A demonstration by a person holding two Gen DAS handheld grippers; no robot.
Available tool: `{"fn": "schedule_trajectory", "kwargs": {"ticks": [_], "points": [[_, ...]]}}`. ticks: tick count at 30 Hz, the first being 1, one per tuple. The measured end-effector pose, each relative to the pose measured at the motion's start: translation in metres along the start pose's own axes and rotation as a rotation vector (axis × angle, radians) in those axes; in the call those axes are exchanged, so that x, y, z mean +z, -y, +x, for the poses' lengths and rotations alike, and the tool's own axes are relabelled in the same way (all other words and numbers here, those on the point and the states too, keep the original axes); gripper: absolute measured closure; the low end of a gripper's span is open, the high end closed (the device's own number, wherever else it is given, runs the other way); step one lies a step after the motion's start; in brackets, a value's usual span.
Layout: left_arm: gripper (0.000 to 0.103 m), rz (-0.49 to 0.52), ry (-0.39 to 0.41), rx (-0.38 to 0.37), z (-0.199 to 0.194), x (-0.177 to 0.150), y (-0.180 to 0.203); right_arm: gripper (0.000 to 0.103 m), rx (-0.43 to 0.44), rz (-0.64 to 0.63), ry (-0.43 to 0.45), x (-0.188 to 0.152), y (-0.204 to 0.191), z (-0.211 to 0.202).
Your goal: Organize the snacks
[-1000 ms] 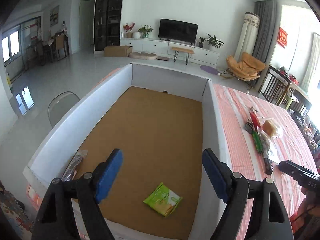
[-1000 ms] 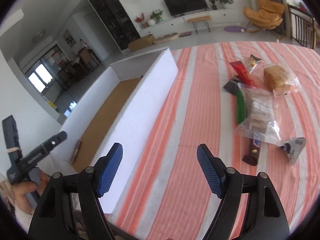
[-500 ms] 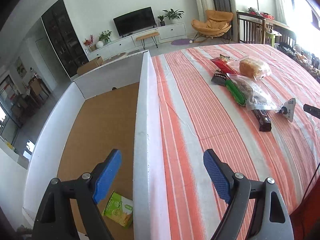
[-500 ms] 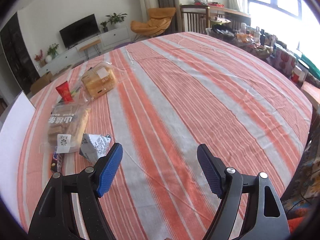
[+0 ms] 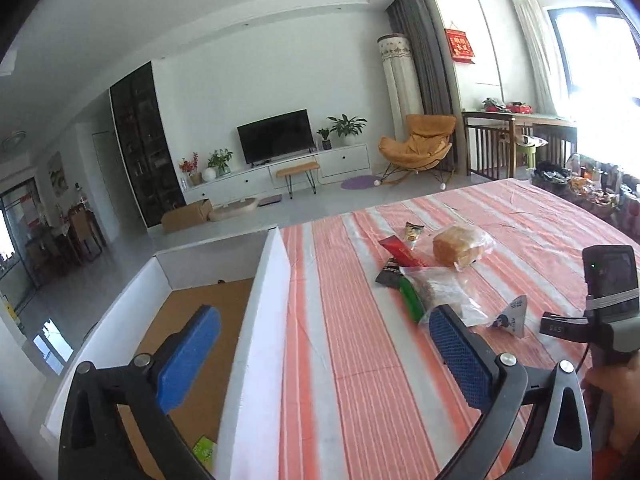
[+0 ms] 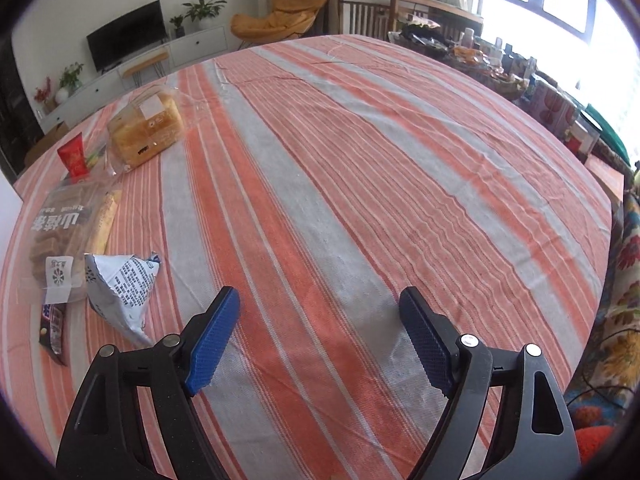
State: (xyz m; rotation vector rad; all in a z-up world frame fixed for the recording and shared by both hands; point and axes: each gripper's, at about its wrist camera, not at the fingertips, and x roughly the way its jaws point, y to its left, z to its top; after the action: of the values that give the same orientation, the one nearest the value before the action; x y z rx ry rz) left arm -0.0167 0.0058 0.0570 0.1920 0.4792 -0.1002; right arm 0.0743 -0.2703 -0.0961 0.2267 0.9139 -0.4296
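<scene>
Snacks lie in a cluster on the striped tablecloth (image 6: pixel 360 160): a bagged bread loaf (image 6: pixel 146 128), a red packet (image 6: pixel 74 158), a clear bag of brown pieces (image 6: pixel 60 232), a white triangular packet (image 6: pixel 122 284) and a dark bar (image 6: pixel 54 328). My right gripper (image 6: pixel 320 332) hovers just right of the white packet, its jaws opening with only cloth between them. My left gripper (image 5: pixel 326 344) straddles the white box wall (image 5: pixel 264 320), jaws opening and holding nothing. A green packet (image 5: pixel 205 450) lies on the box's brown floor. The bread loaf (image 5: pixel 460 246) and white packet (image 5: pixel 510 316) lie ahead on the right.
A hand (image 5: pixel 616 384) holds the other tool's camera housing (image 5: pixel 610 276) at the right edge. Boxes and bottles (image 6: pixel 560 108) crowd the surface beyond the table's right rim. An orange chair (image 5: pixel 416 144) and a TV (image 5: pixel 276 136) stand behind.
The left view swung right, from over the box interior to its right wall and the table. The right view swung from the box wall to the snacks and dropped closer. Both jaws widened.
</scene>
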Motion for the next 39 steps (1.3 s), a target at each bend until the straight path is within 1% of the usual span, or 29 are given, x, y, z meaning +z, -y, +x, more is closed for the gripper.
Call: {"fn": "schedule_trajectory", "kwargs": {"ticks": [1,3,5,6,7,9,12,13,14,16,22,39], "points": [[0.000,0.001,-0.033,-0.049,0.005,-0.001,0.009,0.017,0.000,0.000,0.000,0.000,0.000,0.000],[0.000,-0.007,-0.149,-0.158,0.028,-0.009,0.029,0.017,0.001,0.001,0.000,0.000,0.001,0.000],[0.000,-0.028,-0.248,-0.247,0.055,-0.023,0.046,0.016,0.004,0.001,-0.001,-0.002,-0.001,-0.001],[0.000,-0.030,-0.296,-0.270,0.070,-0.032,0.056,0.016,0.005,0.001,-0.001,-0.002,-0.002,-0.002],[0.000,-0.032,-0.335,-0.275,0.083,-0.041,0.065,0.016,0.005,0.001,-0.002,-0.002,-0.002,-0.002],[0.000,-0.025,-0.394,-0.263,0.108,-0.059,0.076,0.016,0.005,0.001,-0.002,-0.002,-0.002,-0.002],[0.000,-0.002,-0.422,-0.217,0.131,-0.079,0.084,0.014,0.003,-0.003,-0.003,-0.002,-0.002,-0.001],[0.000,-0.013,-0.438,-0.222,0.136,-0.081,0.083,0.014,0.003,-0.003,-0.002,-0.003,-0.003,-0.002],[0.001,-0.045,-0.434,-0.238,0.137,-0.080,0.079,0.014,0.002,-0.003,-0.002,-0.003,-0.003,-0.002],[0.001,-0.084,-0.430,-0.238,0.138,-0.078,0.073,0.014,0.003,-0.003,-0.002,-0.003,-0.003,-0.002],[0.000,-0.046,-0.437,-0.215,0.145,-0.081,0.080,0.011,0.003,-0.004,0.001,-0.003,-0.003,-0.002],[0.000,-0.046,-0.436,-0.216,0.147,-0.081,0.077,0.010,0.002,-0.009,0.006,-0.004,-0.004,-0.004]]}}
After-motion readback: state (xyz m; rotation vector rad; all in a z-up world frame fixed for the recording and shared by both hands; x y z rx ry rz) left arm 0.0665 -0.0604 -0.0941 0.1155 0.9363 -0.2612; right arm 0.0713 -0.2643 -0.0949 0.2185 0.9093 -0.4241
